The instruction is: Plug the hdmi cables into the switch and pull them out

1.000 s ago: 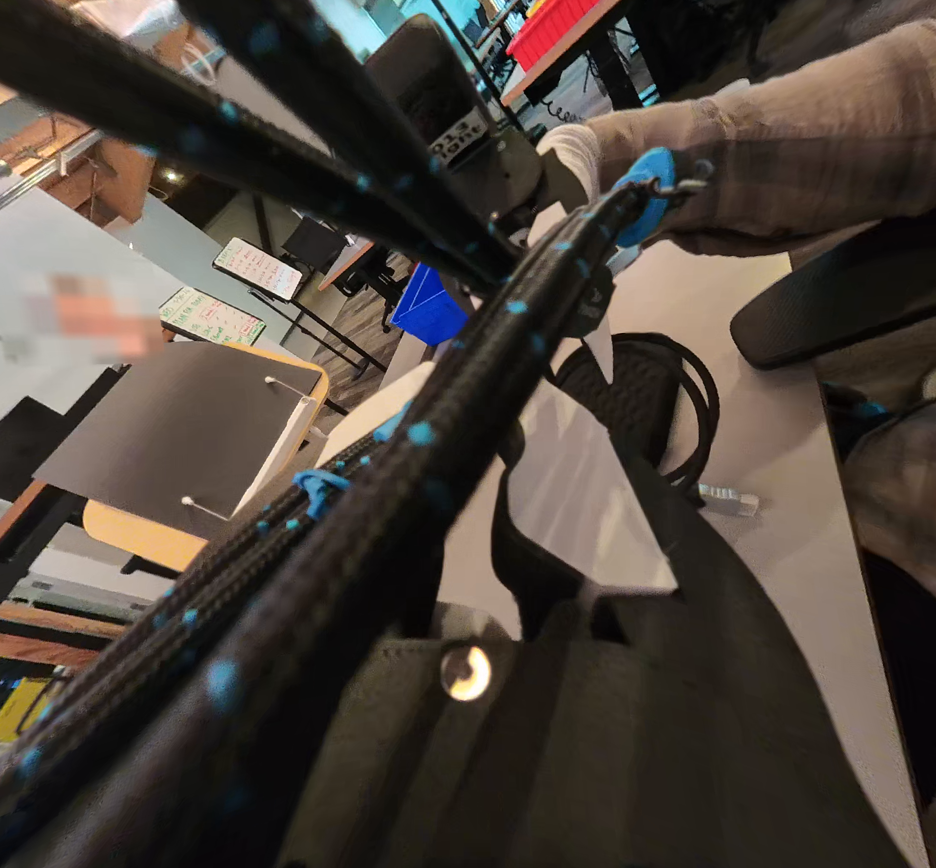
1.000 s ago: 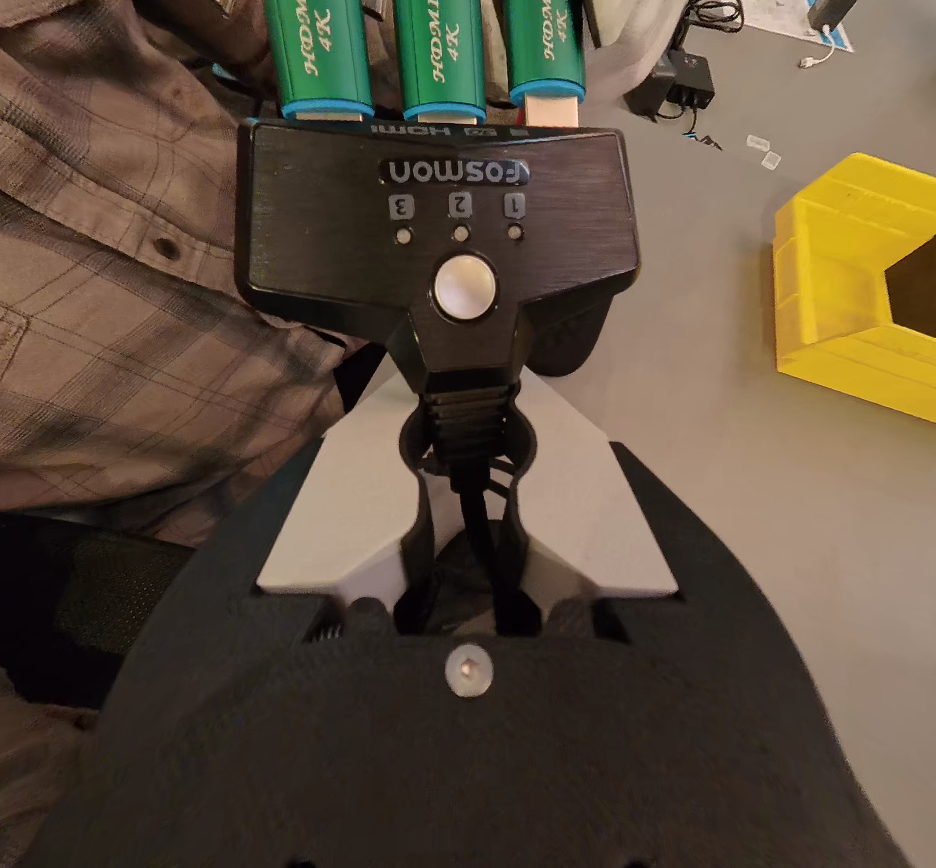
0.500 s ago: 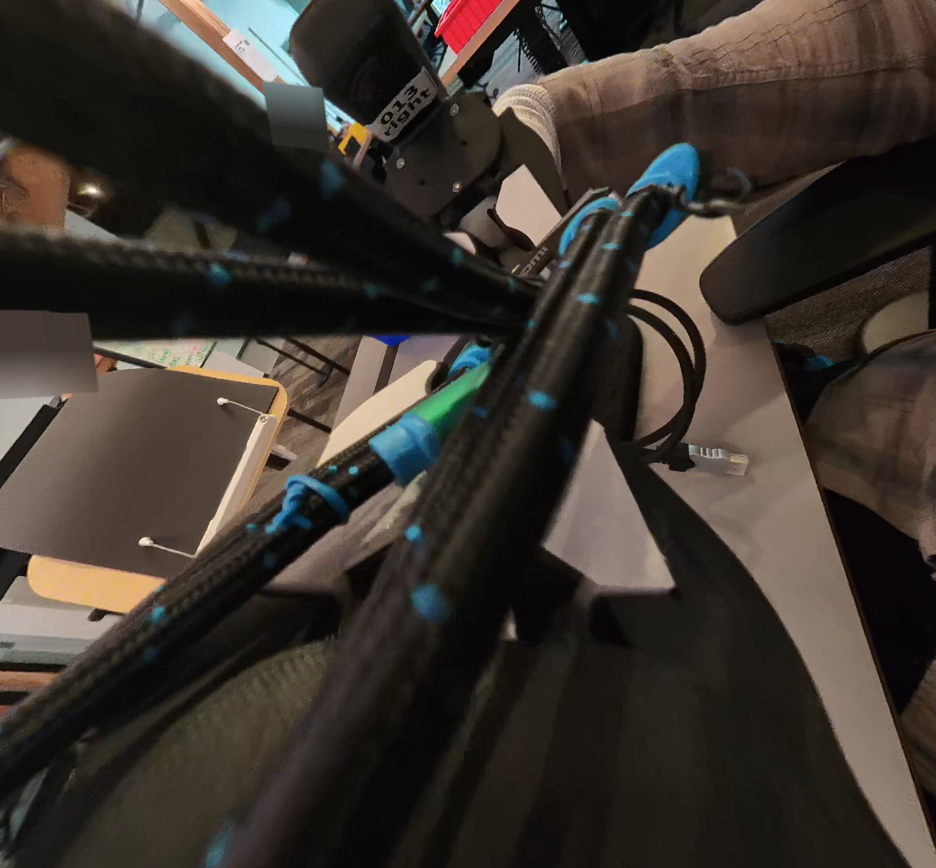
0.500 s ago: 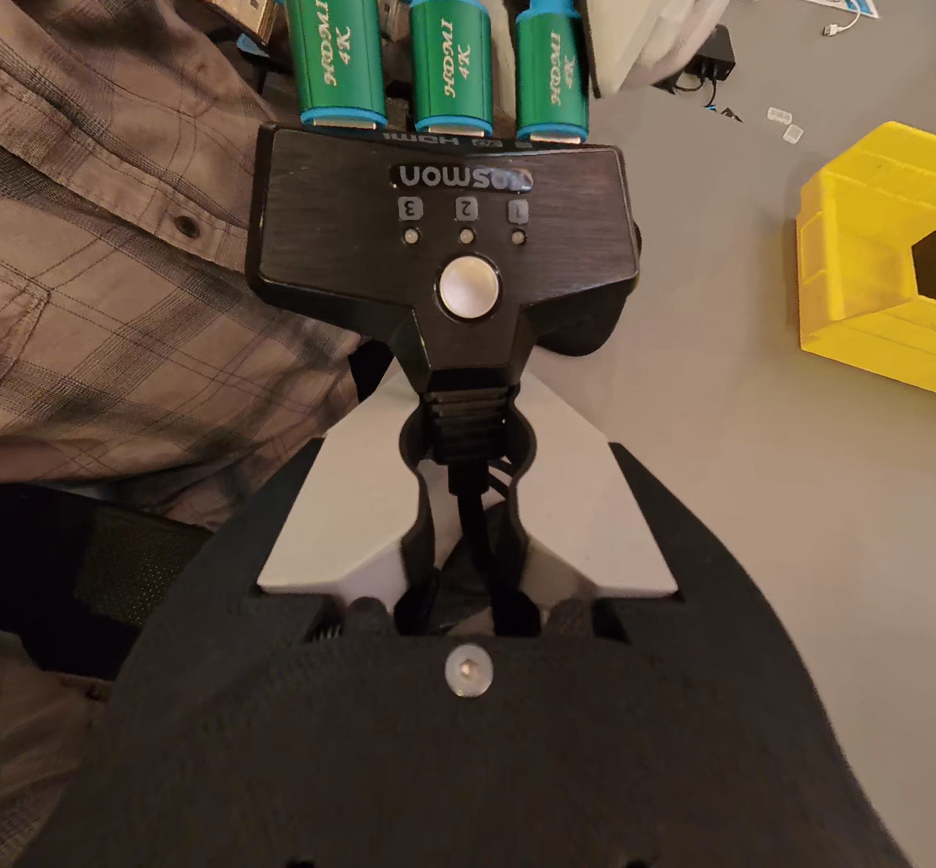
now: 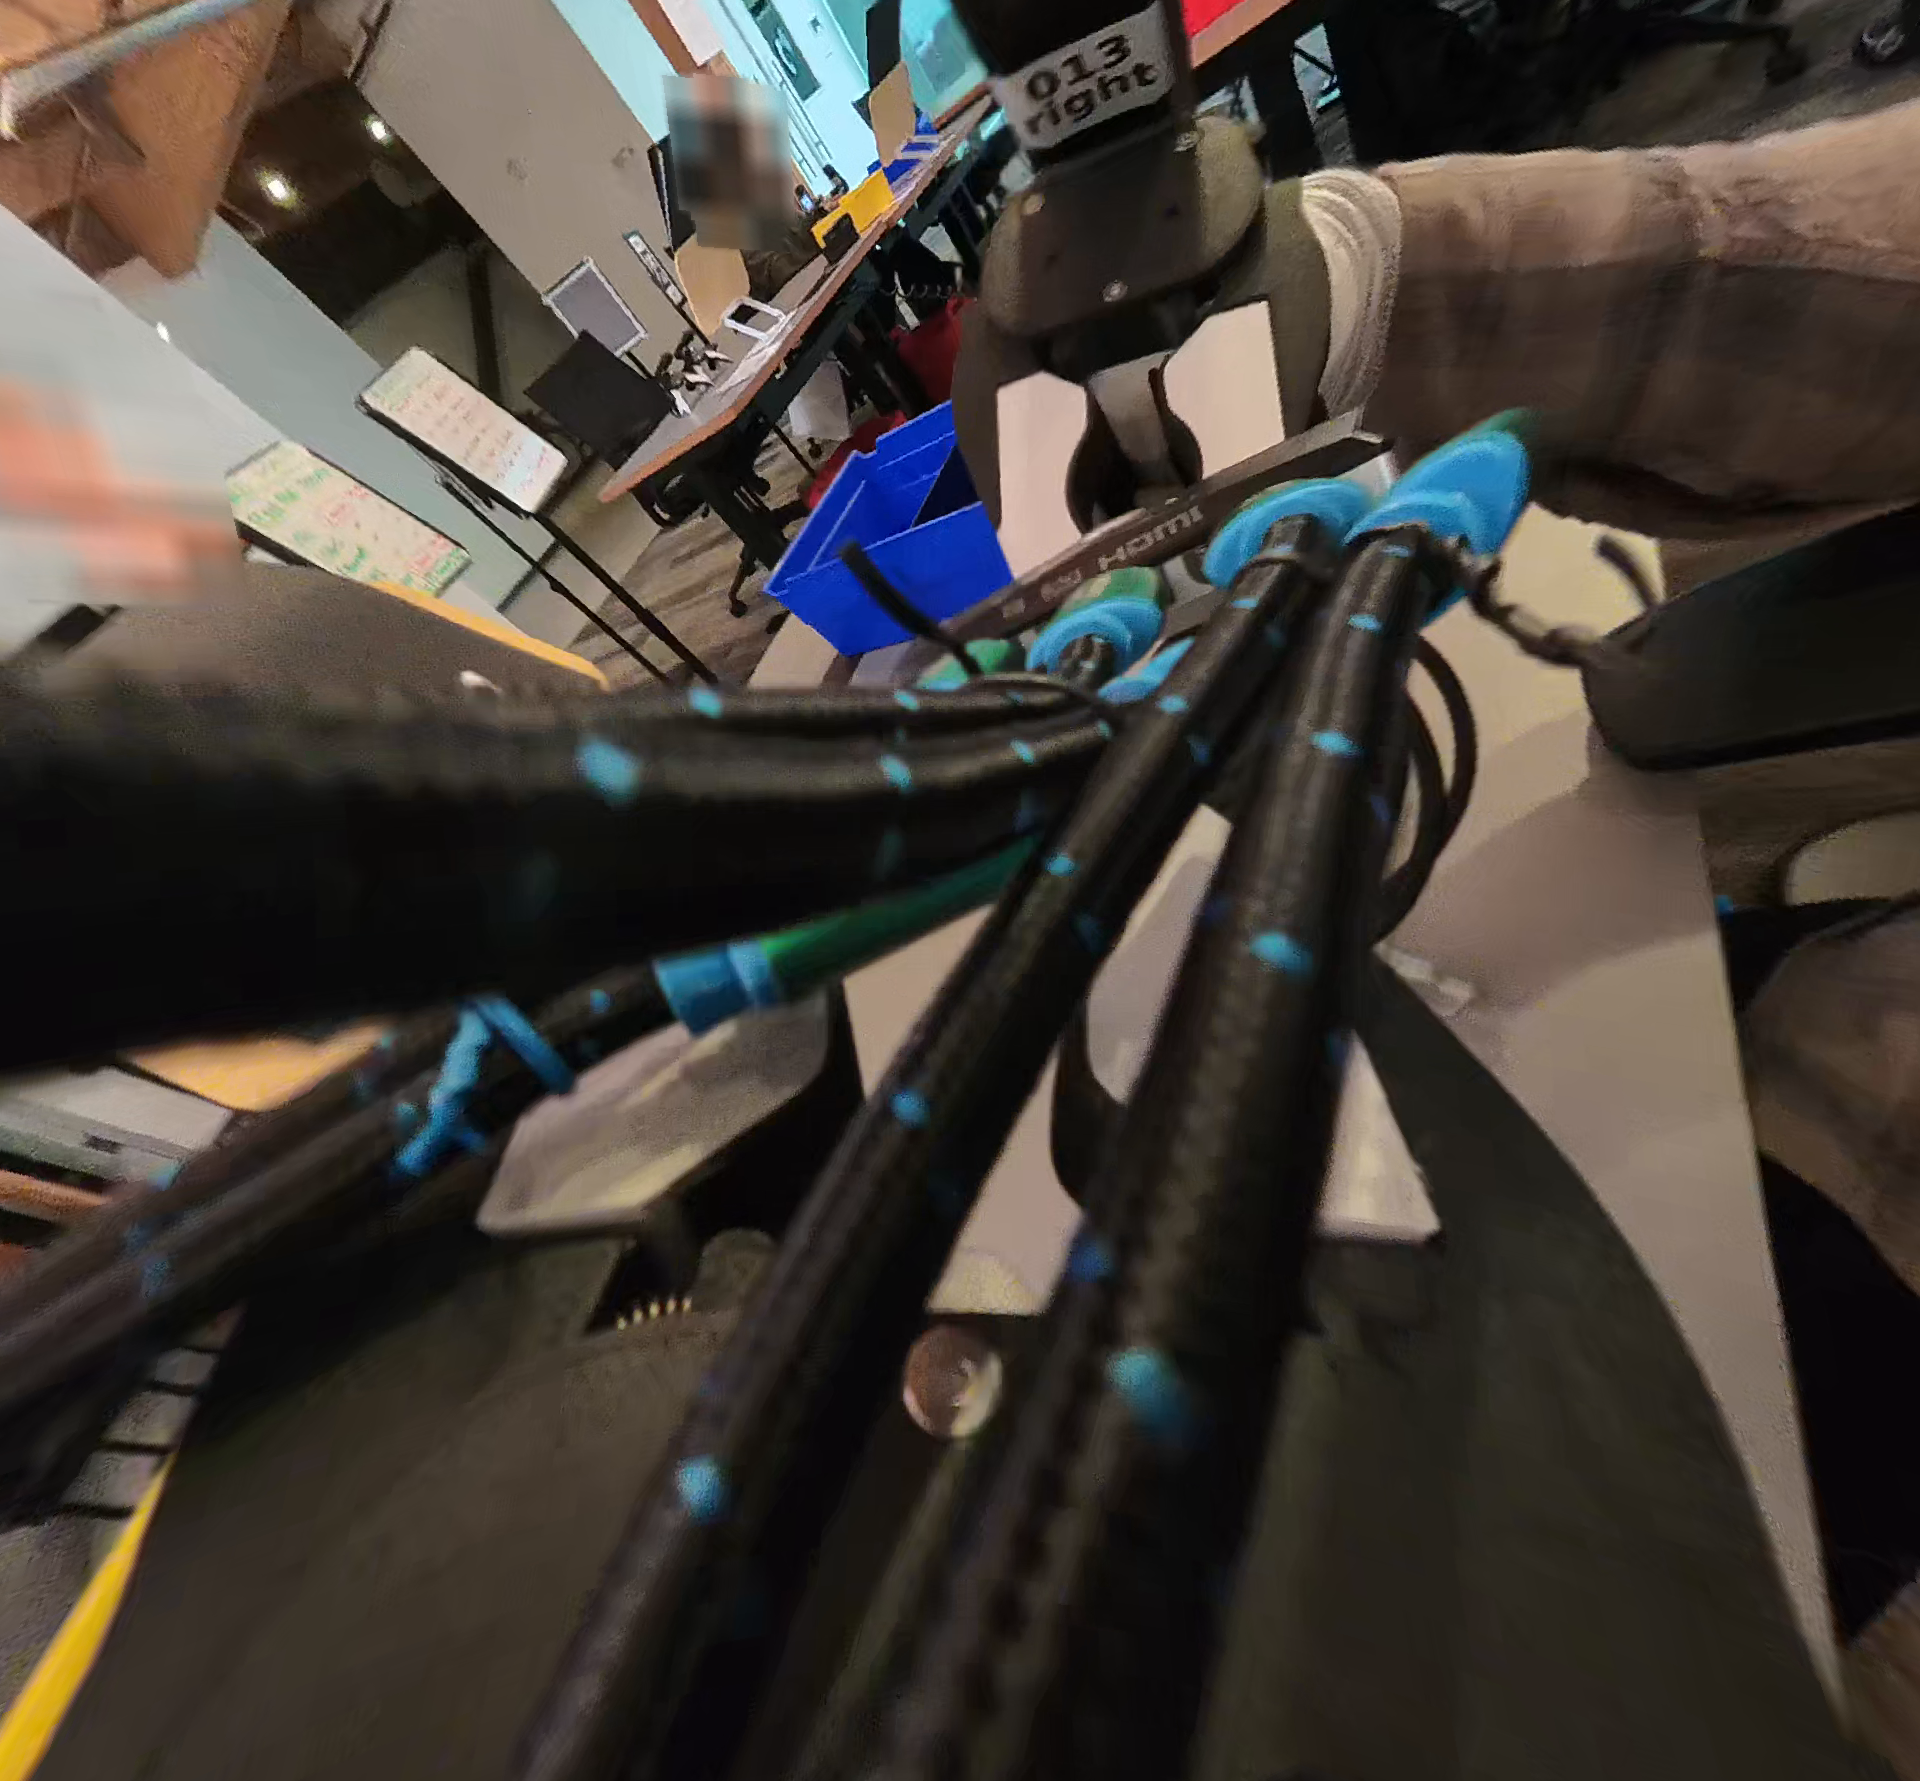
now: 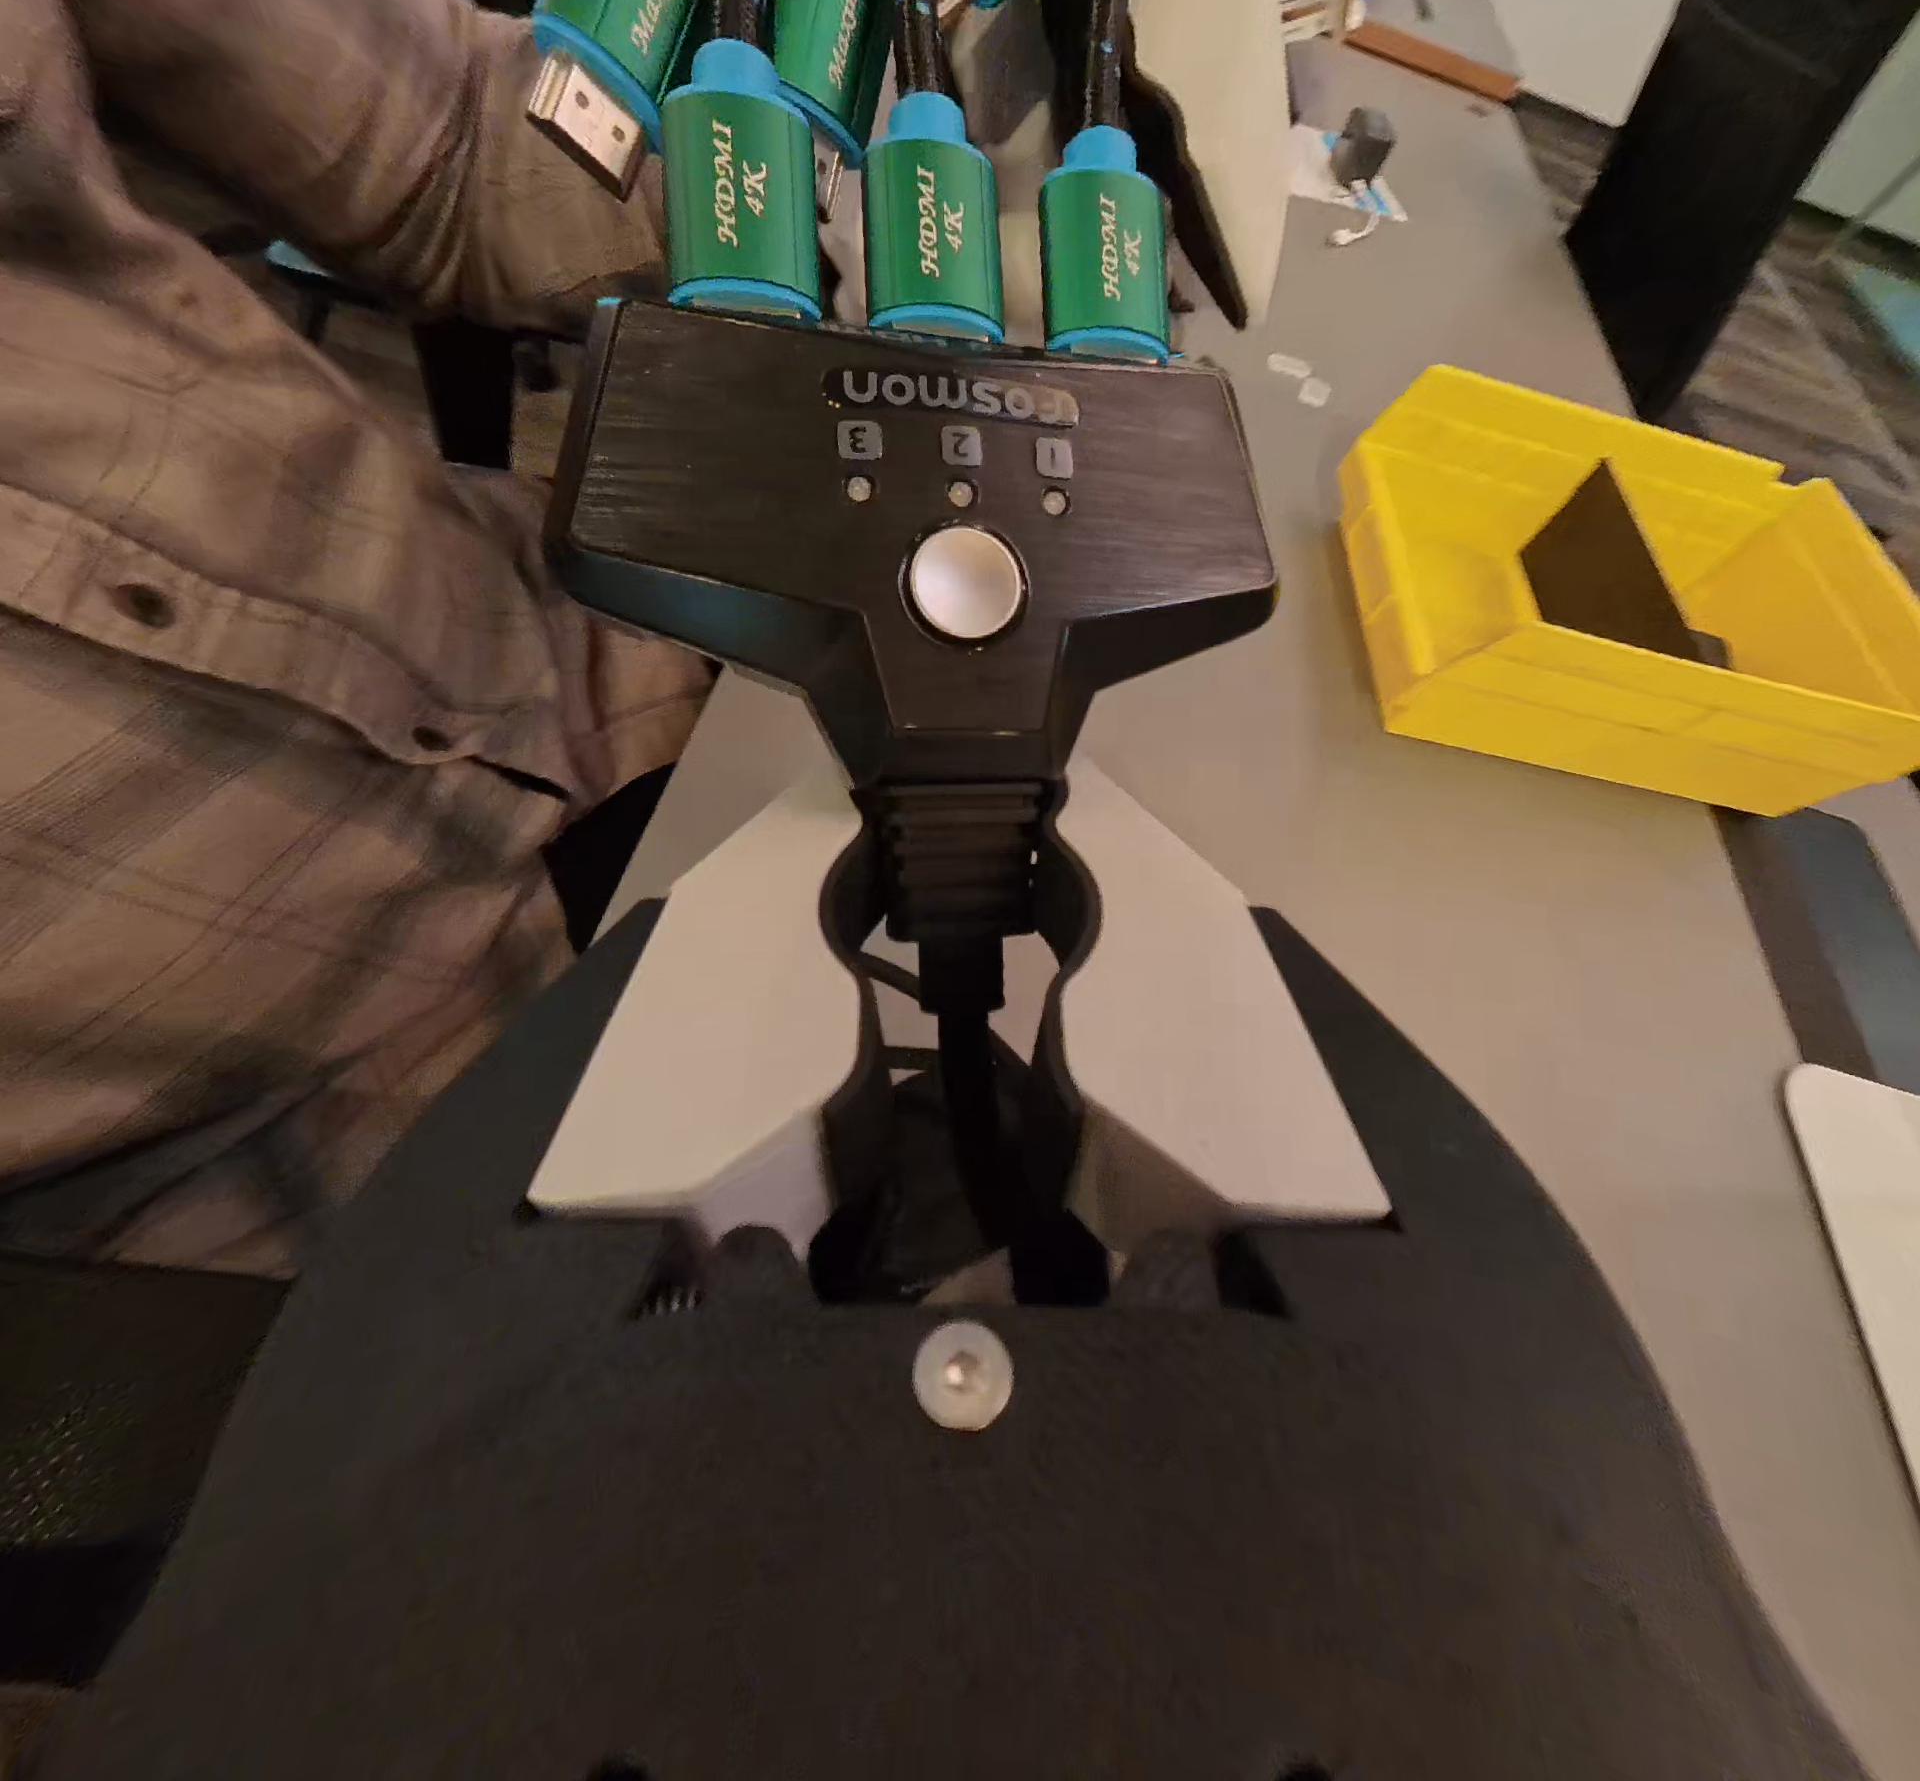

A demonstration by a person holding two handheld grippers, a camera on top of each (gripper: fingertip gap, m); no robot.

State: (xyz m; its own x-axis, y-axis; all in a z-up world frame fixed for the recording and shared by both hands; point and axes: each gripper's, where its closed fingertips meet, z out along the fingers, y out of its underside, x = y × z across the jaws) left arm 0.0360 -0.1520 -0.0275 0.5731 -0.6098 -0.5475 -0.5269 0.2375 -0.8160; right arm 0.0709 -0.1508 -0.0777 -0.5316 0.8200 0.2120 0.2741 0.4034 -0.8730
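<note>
- Left wrist view: my left tongs (image 5: 1049, 1097) have their white pads apart. Braided black cables (image 5: 1174, 983) run lengthwise through the gap and over the body, but I cannot tell whether the pads pinch any of them.
- Across from me, my right tongs (image 5: 1138, 443) hold the switch (image 5: 1174, 526) edge-on. Blue cable collars crowd its far edge.
- A spare green plug (image 5: 831, 952) with a blue collar lies loose across my left pad. A thick black bundle blurs the left half of the view.
- Behind are a blue bin (image 5: 883, 547) and a person's sleeve (image 5: 1621, 308).
- Right wrist view: my right tongs (image 6: 961, 884) are clamped on the ribbed neck of the black switch (image 6: 914, 505), which is held above the grey tabletop (image 6: 1351, 952).
- Three green plugs (image 6: 935, 225) sit seated in its far edge, side by side.
- Loose plugs (image 6: 623, 17) dangle just behind them with bare metal tips.
- I judge the plugging-in done, so pulling out comes next. My left tongs must close on one seated plug and draw it straight back while my right holds firm.
- The dangling spares and tangled cables could get in the way.
- A yellow bin (image 6: 1621, 609) sits well apart on the right.
</note>
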